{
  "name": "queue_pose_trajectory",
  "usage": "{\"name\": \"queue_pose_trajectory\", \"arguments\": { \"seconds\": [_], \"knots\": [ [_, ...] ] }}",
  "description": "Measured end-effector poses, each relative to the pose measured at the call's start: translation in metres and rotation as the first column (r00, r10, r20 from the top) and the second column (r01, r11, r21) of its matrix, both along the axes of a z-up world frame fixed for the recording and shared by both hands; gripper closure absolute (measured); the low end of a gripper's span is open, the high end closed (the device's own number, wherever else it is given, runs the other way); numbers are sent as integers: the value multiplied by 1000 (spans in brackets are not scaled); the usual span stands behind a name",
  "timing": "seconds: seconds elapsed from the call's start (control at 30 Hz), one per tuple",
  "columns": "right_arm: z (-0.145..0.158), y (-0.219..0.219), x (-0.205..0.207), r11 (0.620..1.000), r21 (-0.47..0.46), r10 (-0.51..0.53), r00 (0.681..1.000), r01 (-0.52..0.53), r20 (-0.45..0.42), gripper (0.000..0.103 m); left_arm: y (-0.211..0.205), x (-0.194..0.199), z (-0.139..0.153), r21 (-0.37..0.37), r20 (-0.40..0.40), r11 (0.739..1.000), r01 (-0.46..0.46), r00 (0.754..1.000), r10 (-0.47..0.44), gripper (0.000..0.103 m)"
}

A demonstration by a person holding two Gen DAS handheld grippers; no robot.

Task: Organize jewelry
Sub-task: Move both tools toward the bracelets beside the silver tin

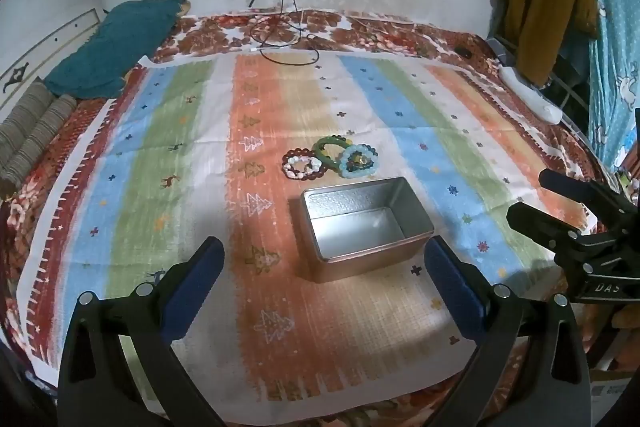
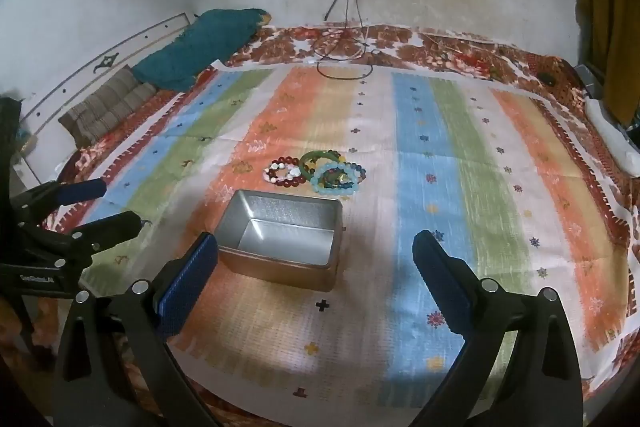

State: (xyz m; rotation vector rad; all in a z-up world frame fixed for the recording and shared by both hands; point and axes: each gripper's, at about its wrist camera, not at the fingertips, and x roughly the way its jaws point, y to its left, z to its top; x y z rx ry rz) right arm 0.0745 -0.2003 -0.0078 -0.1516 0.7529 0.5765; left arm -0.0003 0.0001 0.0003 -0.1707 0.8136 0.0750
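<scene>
A cluster of bracelets [image 1: 324,159] lies near the middle of the striped cloth [image 1: 160,131]: a dark red bead ring with a white one inside it, a green bangle, and pale blue beads, all touching or overlapping. Just in front of them stands an open metal tin [image 1: 366,223] with nothing visible inside. The left gripper [image 1: 324,281] and the right gripper [image 2: 316,275] both hang above the near cloth, jaws spread wide and holding nothing.

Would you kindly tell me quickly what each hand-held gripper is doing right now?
Left hand-held gripper: open, holding nothing.
Right hand-held gripper: open, holding nothing.
</scene>
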Motion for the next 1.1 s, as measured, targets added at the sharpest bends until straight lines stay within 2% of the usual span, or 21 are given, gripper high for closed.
{"name": "queue_pose_trajectory", "arguments": {
  "seconds": [0.43,0.7,1.1],
  "knots": [
    [-2,0,1,1000,-3,3,1000,-3,-3,4,-6,3,4,40,9,999,-1,1000,1,5],
    [0,1,2,1000,-7,3,1000,-3,-5,4,-3,-2,6,21,27,1000,-17,1000,17,5],
    [-6,2,6,1000,-16,-7,1000,7,-19,4,0,1,3,5,5,1000,-5,1000,5,5]
  ]
}}
